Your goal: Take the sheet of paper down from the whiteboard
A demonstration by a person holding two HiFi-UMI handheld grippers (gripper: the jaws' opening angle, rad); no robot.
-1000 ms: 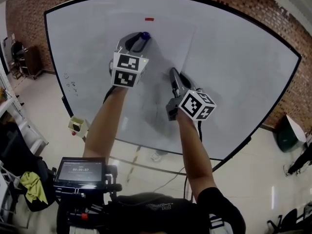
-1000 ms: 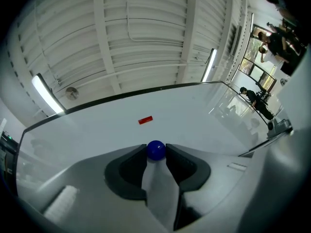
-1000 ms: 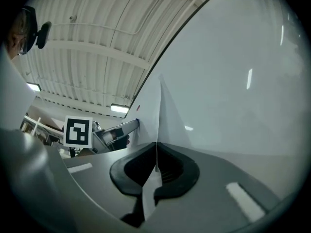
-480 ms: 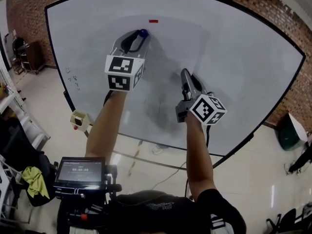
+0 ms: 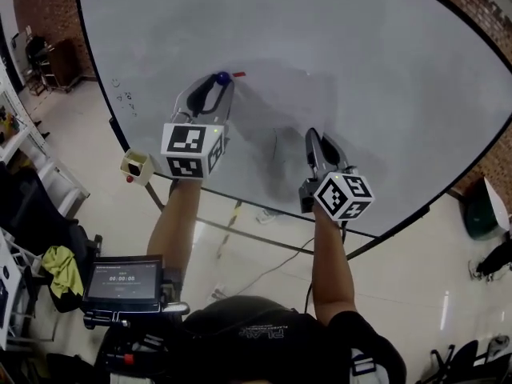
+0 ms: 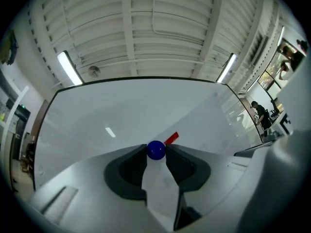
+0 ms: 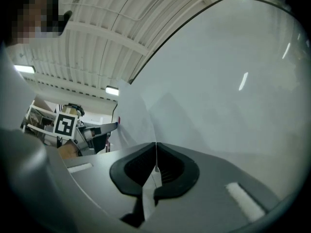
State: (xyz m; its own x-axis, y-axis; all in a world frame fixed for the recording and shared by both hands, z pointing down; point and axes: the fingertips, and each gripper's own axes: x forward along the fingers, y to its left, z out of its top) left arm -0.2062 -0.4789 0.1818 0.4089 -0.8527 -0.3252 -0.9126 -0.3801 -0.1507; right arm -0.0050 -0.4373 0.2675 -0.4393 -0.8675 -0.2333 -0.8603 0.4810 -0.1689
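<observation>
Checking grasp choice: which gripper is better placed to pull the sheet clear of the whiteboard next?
Right. The right gripper is shut on the edge of the sheet of paper, so it can probably draw it away. The left gripper is occupied, its jaws gripping a blue ball, not the paper.

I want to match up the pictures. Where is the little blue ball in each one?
Head view: the blue ball is upper left of middle, in front of the whiteboard, held by the left gripper.
Left gripper view: low in the middle, pinched between the fingers' tips.
Right gripper view: not in it.
Shared landmark: the whiteboard fills the background of all three views.
</observation>
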